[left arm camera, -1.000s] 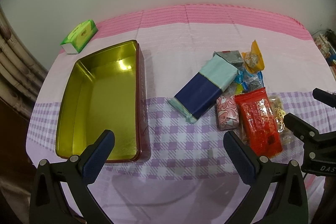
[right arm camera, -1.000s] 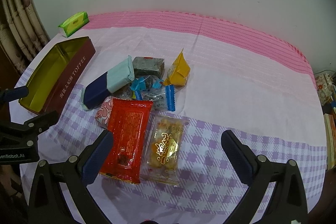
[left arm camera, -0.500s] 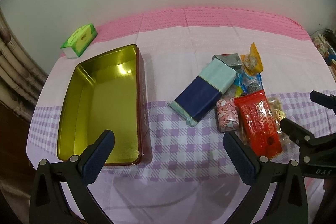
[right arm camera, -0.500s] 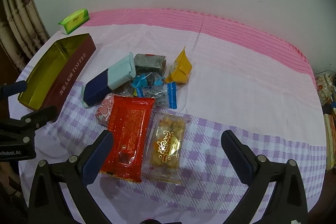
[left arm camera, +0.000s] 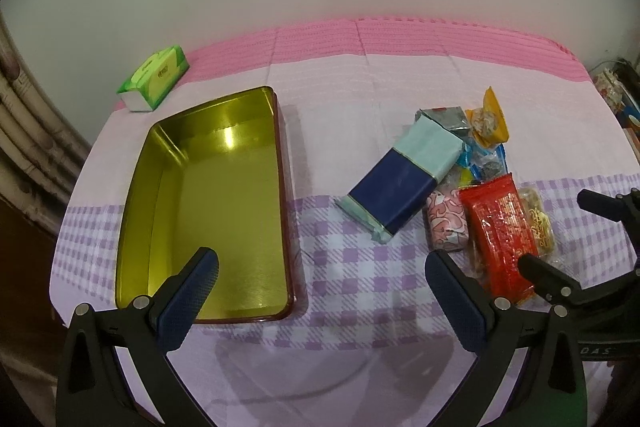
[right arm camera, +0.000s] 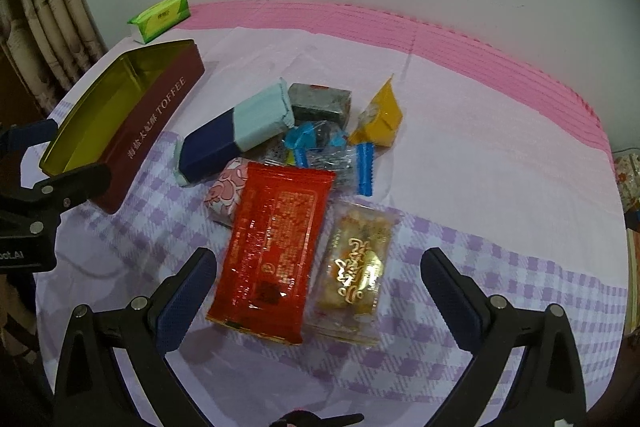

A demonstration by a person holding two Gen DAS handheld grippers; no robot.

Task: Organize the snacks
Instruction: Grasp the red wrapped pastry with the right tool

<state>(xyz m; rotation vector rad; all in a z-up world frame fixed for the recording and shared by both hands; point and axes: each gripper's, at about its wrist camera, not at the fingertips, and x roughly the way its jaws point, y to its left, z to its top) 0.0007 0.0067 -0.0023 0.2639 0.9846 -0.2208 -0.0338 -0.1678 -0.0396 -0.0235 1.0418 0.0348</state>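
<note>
Left gripper (left arm camera: 320, 291) spread wide and holding nothing, hovering over the near edge of the tablecloth (left arm camera: 360, 99), one fingertip over the near end of the open toffee tin (left arm camera: 208, 211). Tin empty, gold inside, dark red outside, lying along the left side of the cloth with "TOFFEE" lettered on its long wall. Green tissue pack (left arm camera: 154, 77) at the far left corner, apart from the tin.

Right gripper (right arm camera: 318, 291) likewise spread wide and empty, poised above the near ends of the red snack packet (right arm camera: 276, 247) and the clear biscuit packet with gold lettering (right arm camera: 354, 267), which lie side by side, edges touching. Snack pile in the middle of the cloth, well apart from the tin: navy and pale-blue wrapped block (right arm camera: 236, 133) leaning across the far-left of the pile, pink patterned packet (right arm camera: 224, 193) tucked partly under the red one, grey foil packet (right arm camera: 320, 101) behind, yellow triangular pouch (right arm camera: 378, 117) to the far right, blue-ended clear candy wrappers (right arm camera: 332, 155) in between
</note>
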